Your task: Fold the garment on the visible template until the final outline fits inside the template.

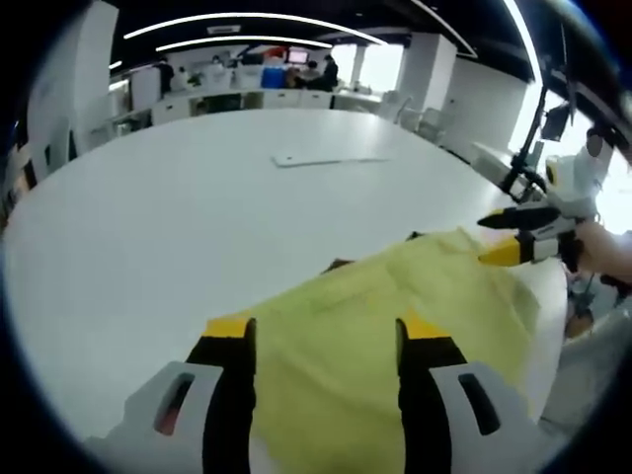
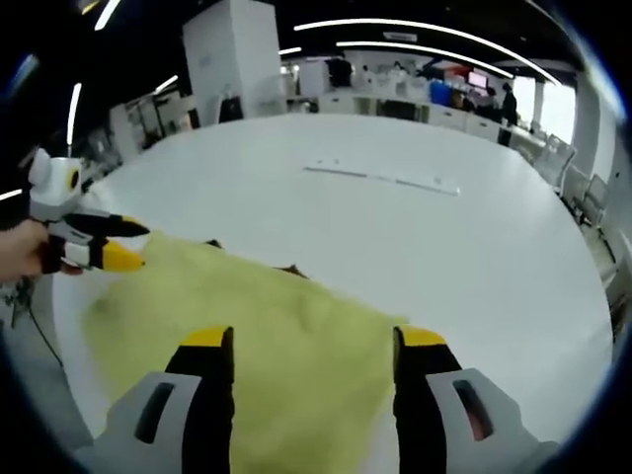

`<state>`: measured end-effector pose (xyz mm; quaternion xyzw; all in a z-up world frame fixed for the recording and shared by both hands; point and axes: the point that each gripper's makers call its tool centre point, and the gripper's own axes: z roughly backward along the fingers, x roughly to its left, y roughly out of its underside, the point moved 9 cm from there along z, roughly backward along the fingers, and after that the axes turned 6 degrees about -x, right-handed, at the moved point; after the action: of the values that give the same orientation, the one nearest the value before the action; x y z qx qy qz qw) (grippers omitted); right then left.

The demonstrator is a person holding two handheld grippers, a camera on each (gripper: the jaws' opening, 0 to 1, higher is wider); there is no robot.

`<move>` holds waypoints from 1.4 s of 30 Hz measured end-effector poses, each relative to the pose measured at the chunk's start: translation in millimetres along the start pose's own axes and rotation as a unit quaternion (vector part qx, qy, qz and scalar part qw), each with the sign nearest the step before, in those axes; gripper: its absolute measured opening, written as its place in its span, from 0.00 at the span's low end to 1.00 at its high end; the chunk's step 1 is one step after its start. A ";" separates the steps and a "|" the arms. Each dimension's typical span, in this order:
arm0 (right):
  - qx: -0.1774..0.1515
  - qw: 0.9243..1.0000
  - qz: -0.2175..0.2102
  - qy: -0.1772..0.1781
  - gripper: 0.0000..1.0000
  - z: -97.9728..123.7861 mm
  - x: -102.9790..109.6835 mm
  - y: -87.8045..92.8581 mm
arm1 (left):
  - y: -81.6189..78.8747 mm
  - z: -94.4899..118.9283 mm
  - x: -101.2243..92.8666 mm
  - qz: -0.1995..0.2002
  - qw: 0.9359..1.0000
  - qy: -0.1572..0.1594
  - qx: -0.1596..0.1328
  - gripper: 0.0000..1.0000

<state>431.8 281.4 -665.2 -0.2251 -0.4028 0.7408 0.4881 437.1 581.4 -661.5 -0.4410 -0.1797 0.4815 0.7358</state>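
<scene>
Left gripper view: yellow garment (image 1: 395, 326) spread at the near edge of the white tabletop (image 1: 197, 227).
Garment runs 6 to 3 o'clock. Left tool (image 1: 326, 341), jaws apart, straddles the cloth; right tool (image 2: 311, 346) likewise apart at the opposite end, probably to work both ends together. Dark template edge peeks at 12.

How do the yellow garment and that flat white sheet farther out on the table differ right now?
The garment is yellow, large and rumpled, lying between both grippers' jaws at the near table edge; the white sheet is pale, thin and flat, lying apart, far from the left gripper and right gripper. Both rest on the white table.
</scene>
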 end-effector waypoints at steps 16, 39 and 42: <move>0.009 0.999 -0.006 -0.030 0.75 29.5 14.8 15.0 | 9.5 27.6 -9.2 -0.003 1.000 0.009 0.010 0.63; 0.019 0.998 -0.023 -0.060 0.83 79.6 28.1 37.6 | 25.6 77.5 -30.6 0.010 1.000 0.025 0.014 0.77; 0.022 0.997 -0.024 -0.065 0.84 85.4 31.0 39.9 | 29.0 84.5 -32.6 0.012 0.999 0.026 0.015 0.78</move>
<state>335.0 269.4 -646.9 -0.1560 -0.4221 0.7508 0.4835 347.6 597.6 -633.9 -0.4446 -0.1484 0.4812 0.7408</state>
